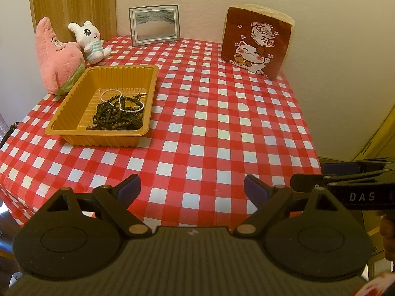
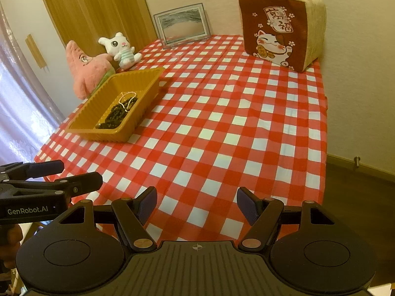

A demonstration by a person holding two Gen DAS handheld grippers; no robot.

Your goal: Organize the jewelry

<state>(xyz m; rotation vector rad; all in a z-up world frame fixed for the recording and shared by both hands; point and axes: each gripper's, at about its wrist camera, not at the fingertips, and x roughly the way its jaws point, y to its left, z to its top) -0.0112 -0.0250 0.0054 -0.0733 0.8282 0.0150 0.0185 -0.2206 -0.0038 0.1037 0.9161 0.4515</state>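
An orange plastic tray (image 1: pixel 74 113) stands on the left of the red-checked table (image 1: pixel 222 123). In it lie dark bead strings (image 1: pixel 116 116) and a thin white bead necklace (image 1: pixel 123 103). The tray (image 2: pixel 98 113) and beads (image 2: pixel 118 113) also show in the right wrist view. My left gripper (image 1: pixel 192 187) is open and empty above the table's near edge, well short of the tray. My right gripper (image 2: pixel 196 203) is open and empty over the near edge, to the right of the left one (image 2: pixel 64 172).
A pink star plush (image 1: pixel 56 56) and a white rabbit plush (image 1: pixel 91 42) sit behind the tray. A framed picture (image 1: pixel 154 24) leans on the back wall. A brown lucky-cat cushion (image 1: pixel 256 42) stands at the back right. The right gripper's fingers (image 1: pixel 345 175) show beside the table's right corner.
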